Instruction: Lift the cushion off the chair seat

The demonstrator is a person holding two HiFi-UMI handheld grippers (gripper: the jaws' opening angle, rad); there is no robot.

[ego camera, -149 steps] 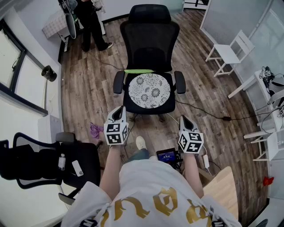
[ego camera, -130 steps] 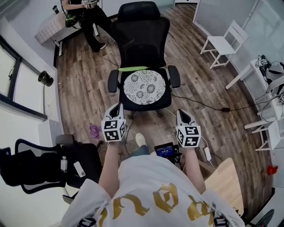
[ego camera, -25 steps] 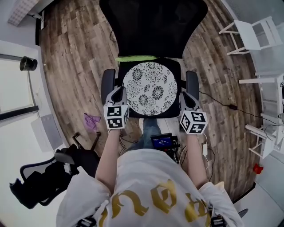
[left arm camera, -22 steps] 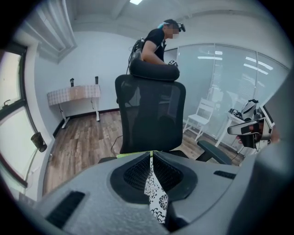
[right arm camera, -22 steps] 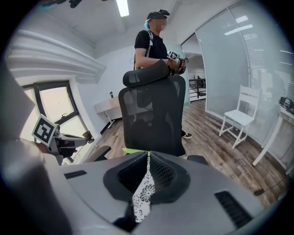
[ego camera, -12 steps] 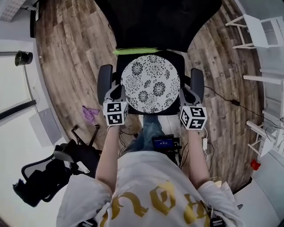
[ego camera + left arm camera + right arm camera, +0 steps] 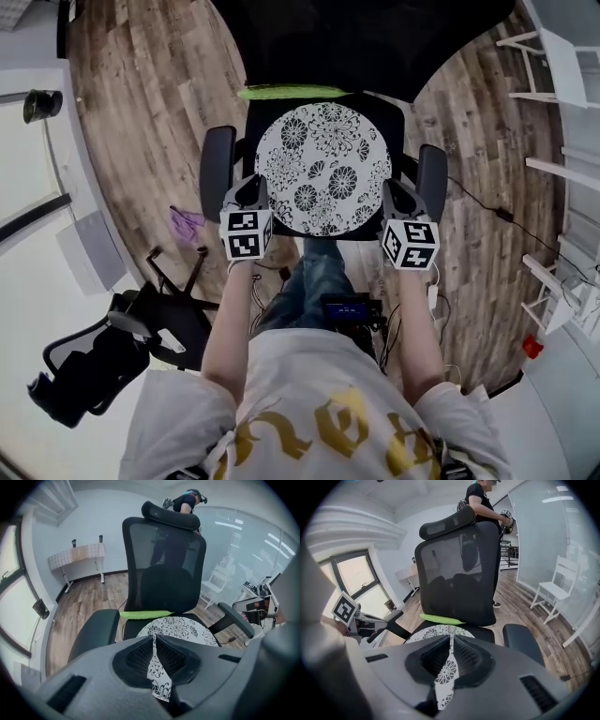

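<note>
A round patterned cushion (image 7: 323, 167) is seen lying flat on the chair seat (image 7: 401, 117). It is flanked at its near rim by the left hand-held gripper (image 7: 249, 190) and right hand-held gripper (image 7: 394, 193), both closed and empty. It is judged soft, light and floppy, and best pinched at opposite rims.

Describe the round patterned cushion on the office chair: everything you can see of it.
The cushion is a flat round pad, white with black flower prints, and looks like fabric. It lies flat on the black chair seat and covers most of it. A green strip lies just behind its back edge. The left gripper and right gripper, both with fingers shut, hang at its front edge, one on each side. Whether they touch it cannot be told.
</note>
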